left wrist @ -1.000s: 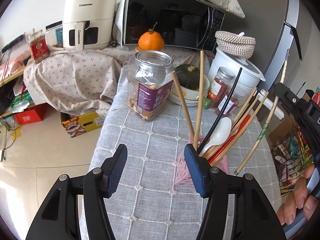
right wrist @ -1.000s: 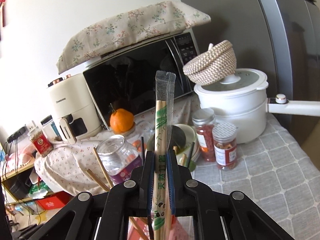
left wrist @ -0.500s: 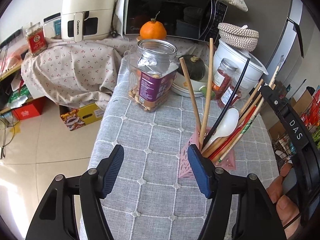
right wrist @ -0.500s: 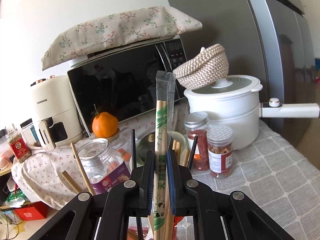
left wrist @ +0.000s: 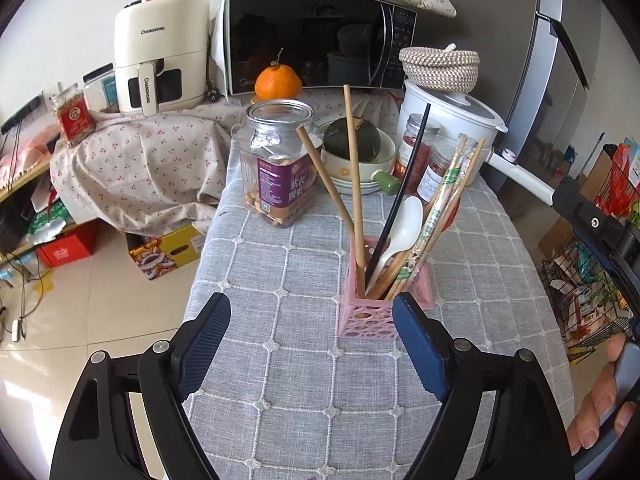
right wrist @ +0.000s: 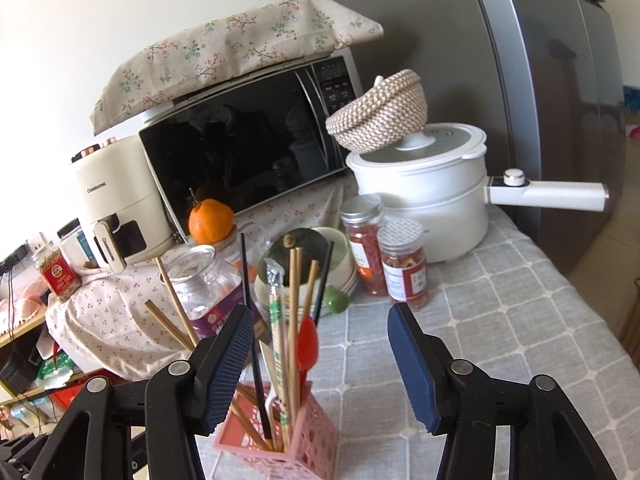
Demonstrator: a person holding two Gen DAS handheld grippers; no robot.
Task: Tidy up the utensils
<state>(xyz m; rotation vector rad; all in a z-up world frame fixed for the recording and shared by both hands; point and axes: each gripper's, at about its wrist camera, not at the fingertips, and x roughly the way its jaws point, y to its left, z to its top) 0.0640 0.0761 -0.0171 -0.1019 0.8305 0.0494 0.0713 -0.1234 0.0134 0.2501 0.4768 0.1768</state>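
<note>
Behind pink holder (left wrist: 374,312): jar (left wrist: 280,168), bowls (left wrist: 360,168); both tools opening, empty.

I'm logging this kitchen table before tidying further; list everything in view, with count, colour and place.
Perforated plastic utensil holder: one, pink, near table edge.
Wrapped chopsticks: one pack, green print, in holder.
Plastic spoon: one, white, in holder.
Foil-topped jar: one, clear, purple label, behind holder.
Orange: one, by black microwave.
Lidded pot: one, white, table's back.
Spice jars: two, red contents, before pot.
Left claw: opening, empty.
Right claw: opening, empty, above holder.
</note>
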